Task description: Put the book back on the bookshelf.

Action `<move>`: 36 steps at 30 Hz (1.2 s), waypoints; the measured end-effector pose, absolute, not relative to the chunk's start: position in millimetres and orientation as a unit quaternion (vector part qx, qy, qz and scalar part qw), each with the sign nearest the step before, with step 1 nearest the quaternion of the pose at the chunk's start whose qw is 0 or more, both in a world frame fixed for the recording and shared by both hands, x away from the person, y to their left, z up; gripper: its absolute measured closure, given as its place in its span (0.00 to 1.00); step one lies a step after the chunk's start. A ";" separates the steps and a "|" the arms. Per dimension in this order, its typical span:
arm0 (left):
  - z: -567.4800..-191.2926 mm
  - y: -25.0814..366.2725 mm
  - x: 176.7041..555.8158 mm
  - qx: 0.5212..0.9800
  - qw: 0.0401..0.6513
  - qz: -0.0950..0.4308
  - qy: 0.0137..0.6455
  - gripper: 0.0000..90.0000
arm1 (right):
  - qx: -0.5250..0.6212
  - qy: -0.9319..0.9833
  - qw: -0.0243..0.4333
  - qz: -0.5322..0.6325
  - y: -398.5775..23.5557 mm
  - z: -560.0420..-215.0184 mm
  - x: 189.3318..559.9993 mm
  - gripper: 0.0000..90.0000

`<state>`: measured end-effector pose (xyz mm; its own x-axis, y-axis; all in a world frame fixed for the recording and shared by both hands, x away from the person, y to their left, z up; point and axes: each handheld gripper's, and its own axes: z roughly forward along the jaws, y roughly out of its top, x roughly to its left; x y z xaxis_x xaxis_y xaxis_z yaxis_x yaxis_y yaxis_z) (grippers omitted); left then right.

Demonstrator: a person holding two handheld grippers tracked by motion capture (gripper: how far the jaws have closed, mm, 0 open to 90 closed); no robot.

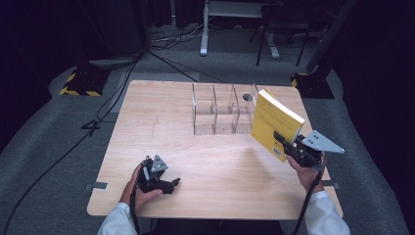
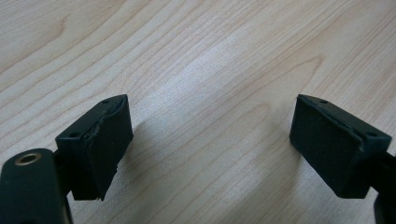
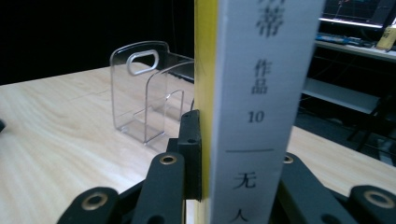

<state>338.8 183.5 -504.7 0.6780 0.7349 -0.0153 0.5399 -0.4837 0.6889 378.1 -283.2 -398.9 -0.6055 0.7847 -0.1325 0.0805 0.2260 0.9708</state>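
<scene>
Your right gripper (image 1: 288,144) is clamped on the yellow book (image 1: 275,122), jaws pinching it at the lower spine end, so the book rides upright and slightly tilted, off the table, just right of the clear acrylic organizer (image 1: 222,115). In the right gripper view the grey spine w/ printed characters (image 3: 259,107) stands straight up between the jaws. My read: you hold it on edge so it can drop into one of the organizer's slots, prob. the nearest, right-hand one; which slot you mean I can't tell.

Your left gripper (image 1: 159,180) rests low at the near-left of the table, jaws spread wide, nothing between them; pads (image 2: 105,144) hang over bare wood. Looks parked, out of the way.

Surface: light wood-grain table (image 1: 161,122), rounded corners, bare apart from the organizer. Room: dark, grey carpet floor, cables (image 1: 73,142) trailing at left, hazard-striped stand bases (image 1: 80,81), desk legs at back.
</scene>
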 end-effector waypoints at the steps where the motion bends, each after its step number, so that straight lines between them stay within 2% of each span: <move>1: -504.5 183.5 338.3 0.851 0.343 0.142 0.373 0.16 | 0.306 0.711 0.328 0.542 -281.1 -397.0 381.2 0.84; 30: -504.4 183.3 339.5 0.851 0.342 0.140 0.374 0.15 | 0.355 0.696 0.370 0.502 -221.2 -388.1 466.6 0.84; 36: -504.4 183.3 339.5 0.851 0.342 0.140 0.374 0.15 | 0.372 0.691 0.363 0.503 -215.9 -392.6 481.3 0.84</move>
